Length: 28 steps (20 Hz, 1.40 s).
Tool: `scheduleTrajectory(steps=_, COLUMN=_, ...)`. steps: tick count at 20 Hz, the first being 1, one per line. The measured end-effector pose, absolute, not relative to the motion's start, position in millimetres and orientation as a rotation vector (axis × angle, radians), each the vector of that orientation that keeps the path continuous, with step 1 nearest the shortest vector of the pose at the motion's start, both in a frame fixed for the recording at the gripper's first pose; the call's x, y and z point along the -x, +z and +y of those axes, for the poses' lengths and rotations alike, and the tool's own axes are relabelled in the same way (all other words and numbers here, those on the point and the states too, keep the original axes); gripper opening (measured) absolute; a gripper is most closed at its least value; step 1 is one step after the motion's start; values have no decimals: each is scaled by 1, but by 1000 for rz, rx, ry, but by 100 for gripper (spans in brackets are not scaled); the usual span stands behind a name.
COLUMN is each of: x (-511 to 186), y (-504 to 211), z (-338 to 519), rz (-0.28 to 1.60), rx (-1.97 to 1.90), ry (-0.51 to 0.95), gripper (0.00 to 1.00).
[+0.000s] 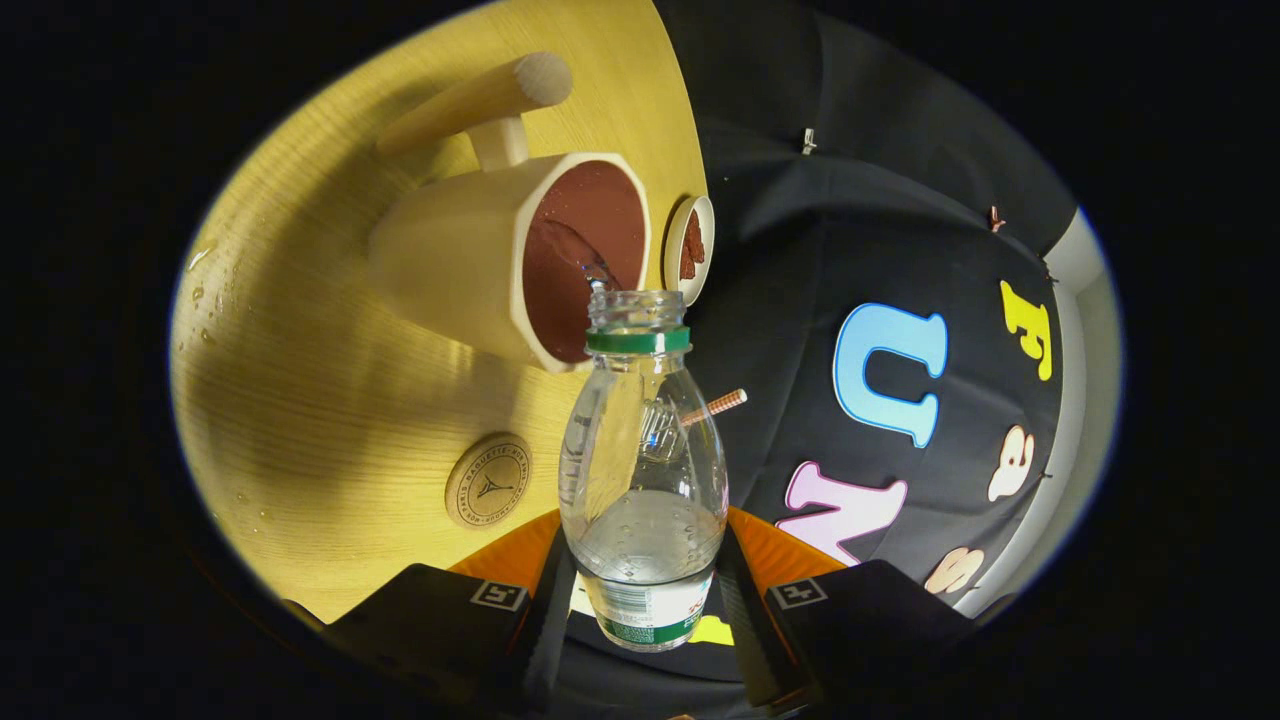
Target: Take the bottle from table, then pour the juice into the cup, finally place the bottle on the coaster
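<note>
A clear plastic bottle (643,470) with a green neck ring and no cap sits between the two fingers of my gripper (645,590), which is shut on its lower body. The view is rolled, so the bottle is tipped. Its mouth is at the rim of a cream cup (520,255) with a dark red-brown inside and a long wooden handle, and a thin clear stream runs from the mouth into the cup. Some clear liquid still lies in the bottle. A round wooden coaster (488,480) lies on the table near the bottle, beside the left finger.
The light wooden table (330,400) carries scattered drops of water near its far side. A small white dish (690,245) with something brown in it stands just beyond the cup at the table's edge. A striped straw (718,406) shows behind the bottle.
</note>
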<state>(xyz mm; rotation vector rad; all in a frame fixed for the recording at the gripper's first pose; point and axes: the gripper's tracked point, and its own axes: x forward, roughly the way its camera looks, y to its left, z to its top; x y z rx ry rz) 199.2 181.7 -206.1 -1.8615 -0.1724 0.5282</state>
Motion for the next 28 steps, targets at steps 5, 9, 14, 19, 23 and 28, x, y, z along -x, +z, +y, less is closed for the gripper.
scheduleTrajectory(steps=5, x=-201, y=-199, z=185, rz=-198, rx=1897, ry=532, gripper=72)
scheduleTrajectory(steps=9, x=-201, y=-192, z=194, rz=-236, rx=1926, ry=542, gripper=73)
scheduleTrajectory(steps=14, x=-203, y=-188, z=201, rz=-267, rx=1960, ry=545, gripper=72)
scheduleTrajectory(steps=19, x=-207, y=-185, z=201, rz=-280, rx=1996, ry=545, gripper=72)
scheduleTrajectory(steps=23, x=-205, y=-183, z=205, rz=-321, rx=2041, ry=540, gripper=72)
scheduleTrajectory(steps=28, x=-202, y=-169, z=210, rz=-344, rx=2072, ry=534, gripper=72)
